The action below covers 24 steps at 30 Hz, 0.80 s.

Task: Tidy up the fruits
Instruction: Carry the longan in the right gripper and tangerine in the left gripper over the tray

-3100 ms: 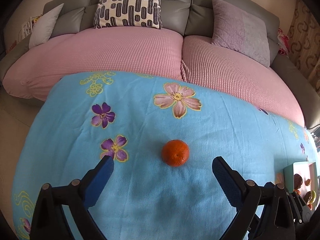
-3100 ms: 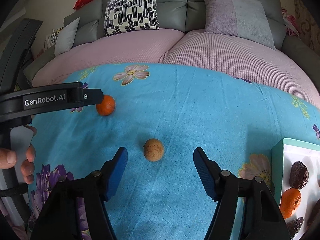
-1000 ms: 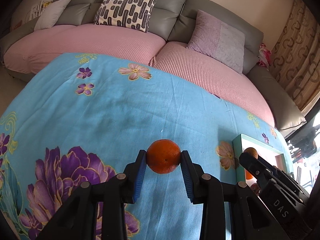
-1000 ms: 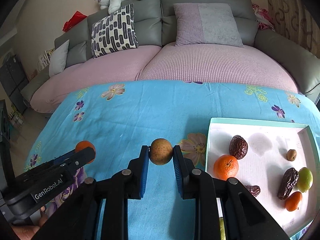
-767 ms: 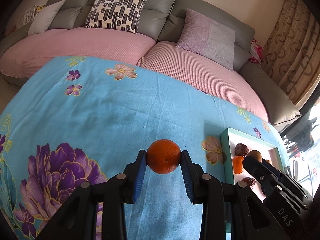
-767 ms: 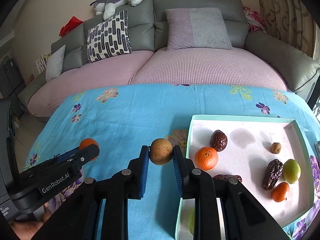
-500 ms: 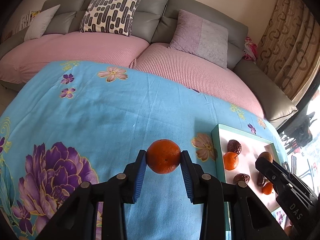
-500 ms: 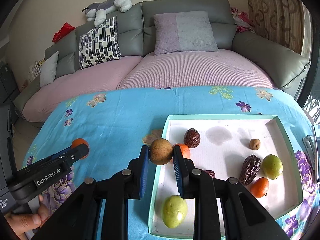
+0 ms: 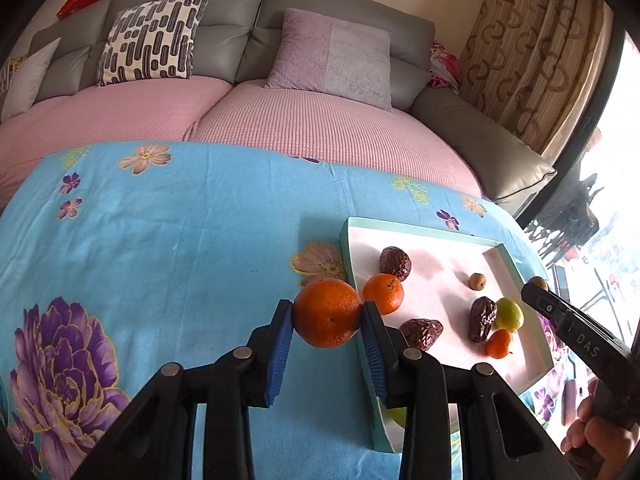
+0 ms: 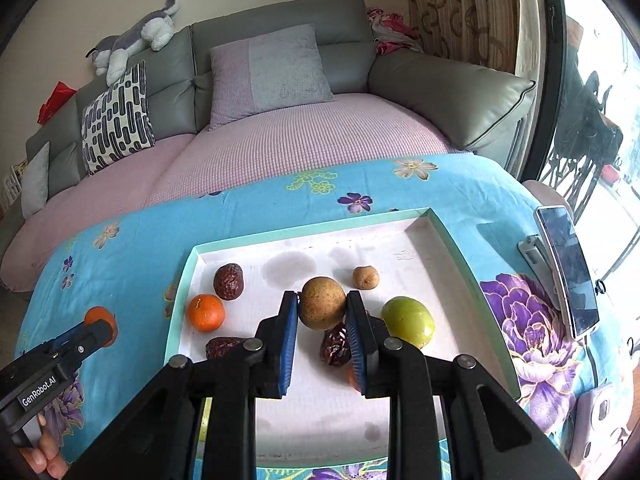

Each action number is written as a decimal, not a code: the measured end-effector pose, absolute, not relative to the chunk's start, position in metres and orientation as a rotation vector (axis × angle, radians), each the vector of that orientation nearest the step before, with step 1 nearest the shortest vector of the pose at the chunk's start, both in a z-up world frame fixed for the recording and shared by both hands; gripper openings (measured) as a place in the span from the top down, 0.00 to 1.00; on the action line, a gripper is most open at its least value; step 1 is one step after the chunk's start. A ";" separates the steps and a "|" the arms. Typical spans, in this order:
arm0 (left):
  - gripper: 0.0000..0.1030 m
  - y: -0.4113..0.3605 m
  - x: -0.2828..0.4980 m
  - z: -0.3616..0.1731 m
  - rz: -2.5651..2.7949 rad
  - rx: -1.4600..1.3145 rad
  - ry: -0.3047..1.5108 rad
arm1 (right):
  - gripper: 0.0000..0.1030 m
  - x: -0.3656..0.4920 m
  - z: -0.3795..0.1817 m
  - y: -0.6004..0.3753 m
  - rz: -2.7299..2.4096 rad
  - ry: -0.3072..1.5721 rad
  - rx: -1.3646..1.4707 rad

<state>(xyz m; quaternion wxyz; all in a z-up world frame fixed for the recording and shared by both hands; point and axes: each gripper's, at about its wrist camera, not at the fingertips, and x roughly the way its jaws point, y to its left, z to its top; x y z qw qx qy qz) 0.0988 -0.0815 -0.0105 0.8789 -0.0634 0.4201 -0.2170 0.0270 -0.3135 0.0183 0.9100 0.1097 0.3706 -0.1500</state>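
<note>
Left gripper [image 9: 327, 314]: pinching orange [image 9: 327, 312], frame centre, beside tray's left rim.
Right gripper [image 10: 322, 308]: pinching brown fruit [image 10: 322, 302] above tray.
Tray [image 10: 452, 240]: dates, tangerines, green fruit.

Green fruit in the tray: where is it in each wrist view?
Left wrist: green fruit at right, by the tray's far side, beside a dark date.
Right wrist: green fruit right of centre, just past the right tongs.
Shared landmark: small brown fruit.

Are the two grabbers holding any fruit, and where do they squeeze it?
Yes. The left gripper pinches an orange by its two sides. The right gripper pinches a brown round fruit by its sides too.
</note>
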 end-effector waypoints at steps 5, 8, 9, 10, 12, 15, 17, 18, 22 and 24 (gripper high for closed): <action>0.64 -0.113 0.089 -0.011 -0.537 -0.089 0.883 | 0.75 0.010 0.025 -0.339 -0.368 0.730 0.257; 0.64 -0.128 0.085 -0.011 -0.562 -0.056 0.881 | 0.75 0.001 0.027 -0.353 -0.400 0.717 0.277; 0.64 -0.132 0.083 -0.011 -0.571 -0.046 0.880 | 0.75 -0.001 0.028 -0.357 -0.408 0.717 0.282; 0.64 -0.135 0.082 -0.011 -0.578 -0.038 0.882 | 0.75 -0.003 0.027 -0.360 -0.414 0.717 0.286; 0.64 -0.141 0.080 -0.012 -0.589 -0.023 0.883 | 0.75 -0.006 0.027 -0.366 -0.423 0.720 0.291; 0.64 -0.151 0.075 -0.013 -0.604 -0.007 0.888 | 0.75 -0.009 0.026 -0.371 -0.425 0.726 0.295; 0.64 -0.158 0.073 -0.013 -0.615 0.001 0.891 | 0.75 -0.010 0.025 -0.374 -0.426 0.727 0.295; 0.64 -0.162 0.071 -0.014 -0.618 0.007 0.893 | 0.75 -0.011 0.025 -0.375 -0.424 0.731 0.292; 0.64 -0.176 0.065 -0.020 -0.633 0.036 0.908 | 0.75 -0.005 0.014 -0.375 -0.402 0.789 0.275; 0.64 -0.186 0.063 -0.027 -0.641 0.062 0.927 | 0.75 -0.003 0.005 -0.376 -0.399 0.835 0.271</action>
